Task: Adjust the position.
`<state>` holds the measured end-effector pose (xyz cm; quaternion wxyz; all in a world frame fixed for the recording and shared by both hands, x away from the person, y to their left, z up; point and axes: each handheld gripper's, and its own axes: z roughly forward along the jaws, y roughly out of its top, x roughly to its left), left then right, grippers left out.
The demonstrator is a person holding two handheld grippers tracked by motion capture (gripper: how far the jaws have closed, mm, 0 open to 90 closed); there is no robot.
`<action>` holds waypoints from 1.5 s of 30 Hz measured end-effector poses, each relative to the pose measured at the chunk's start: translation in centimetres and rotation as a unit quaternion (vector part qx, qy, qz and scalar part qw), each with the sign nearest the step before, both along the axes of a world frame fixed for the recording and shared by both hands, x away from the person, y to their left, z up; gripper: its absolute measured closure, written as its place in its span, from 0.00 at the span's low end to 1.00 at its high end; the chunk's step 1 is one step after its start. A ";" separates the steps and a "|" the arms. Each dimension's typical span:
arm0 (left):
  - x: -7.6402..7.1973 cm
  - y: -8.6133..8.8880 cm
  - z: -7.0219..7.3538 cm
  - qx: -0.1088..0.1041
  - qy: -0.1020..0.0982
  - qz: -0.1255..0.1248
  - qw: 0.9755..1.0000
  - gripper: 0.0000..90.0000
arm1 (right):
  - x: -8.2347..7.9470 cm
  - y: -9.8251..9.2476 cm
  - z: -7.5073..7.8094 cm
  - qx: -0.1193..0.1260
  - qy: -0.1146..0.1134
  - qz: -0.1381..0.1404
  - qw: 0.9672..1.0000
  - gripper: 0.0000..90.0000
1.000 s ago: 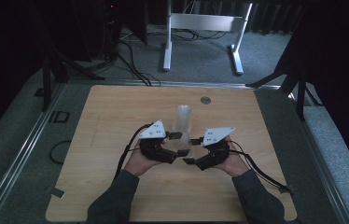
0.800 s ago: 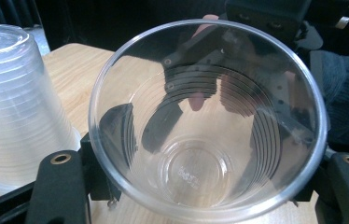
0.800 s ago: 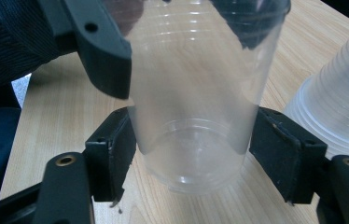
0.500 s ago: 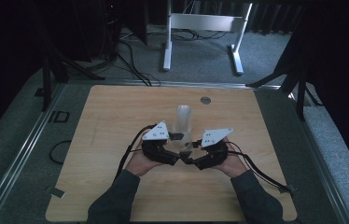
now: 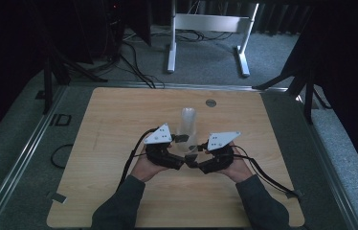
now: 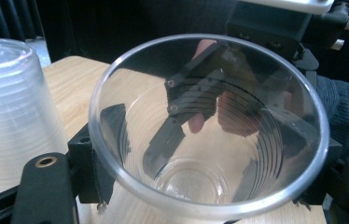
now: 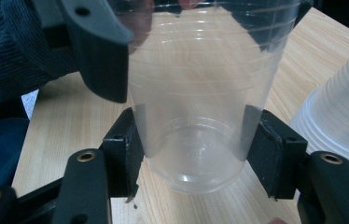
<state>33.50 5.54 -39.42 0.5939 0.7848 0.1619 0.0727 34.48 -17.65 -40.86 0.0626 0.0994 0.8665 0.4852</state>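
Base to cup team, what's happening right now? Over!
Both grippers, left and right, shut on one clear plastic cup. Upside-down cup stack stands close behind. Over.

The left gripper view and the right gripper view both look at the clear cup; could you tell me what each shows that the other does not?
The left gripper view looks into the clear cup through its open rim, down to its bottom. The right gripper view sees the cup's ribbed wall and closed base from outside, with that gripper's jaws on either side near the base. Both show the wooden table and the stack of upturned cups beside the held one.
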 end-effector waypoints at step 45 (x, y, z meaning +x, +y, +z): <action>-0.2 1.5 0.3 -0.070 -0.005 0.018 0.997 0.25 | 0.0 0.3 -0.4 0.071 0.016 -0.016 0.997 0.46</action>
